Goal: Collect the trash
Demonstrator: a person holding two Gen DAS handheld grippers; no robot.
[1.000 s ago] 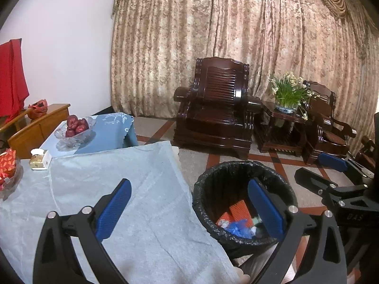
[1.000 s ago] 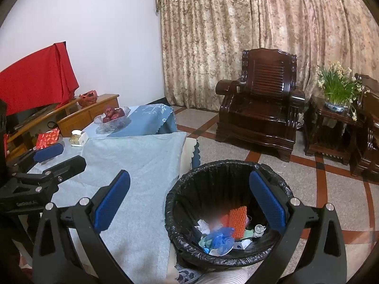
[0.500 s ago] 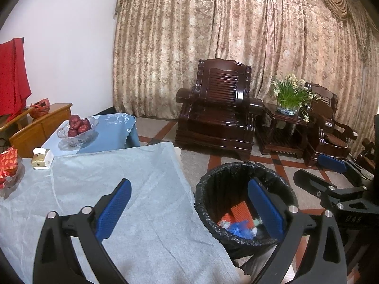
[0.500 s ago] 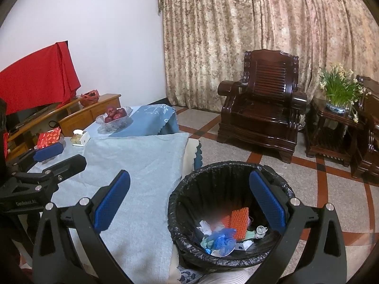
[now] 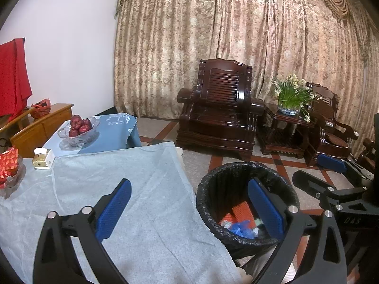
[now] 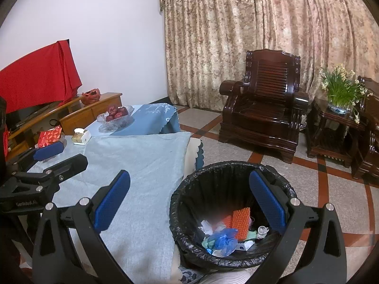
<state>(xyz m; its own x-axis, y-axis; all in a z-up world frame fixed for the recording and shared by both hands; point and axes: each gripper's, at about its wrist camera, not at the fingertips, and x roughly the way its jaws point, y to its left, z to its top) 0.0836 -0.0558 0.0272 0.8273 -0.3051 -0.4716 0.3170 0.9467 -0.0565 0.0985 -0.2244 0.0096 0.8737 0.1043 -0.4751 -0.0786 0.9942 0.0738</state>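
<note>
A black-lined trash bin (image 6: 189,194) stands on the floor beside the table; it also shows in the left wrist view (image 5: 213,182). Inside lie an orange foam net (image 6: 241,222), a blue plastic bag (image 6: 225,236) and several small scraps. My right gripper (image 6: 189,201) is open and empty above the bin's near rim. My left gripper (image 5: 189,208) is open and empty over the table's right edge, next to the bin. Each gripper shows at the side of the other's view.
A light blue cloth covers the table (image 5: 106,189). At its far side stand a glass bowl of red fruit (image 5: 79,127), a small white box (image 5: 42,158) and a bowl with red packets (image 5: 9,165). Dark wooden armchairs (image 5: 220,108) and a potted plant (image 5: 290,94) stand by the curtain.
Both grippers have drifted slightly; the views shifted a little to the right. Both stay open and empty.
</note>
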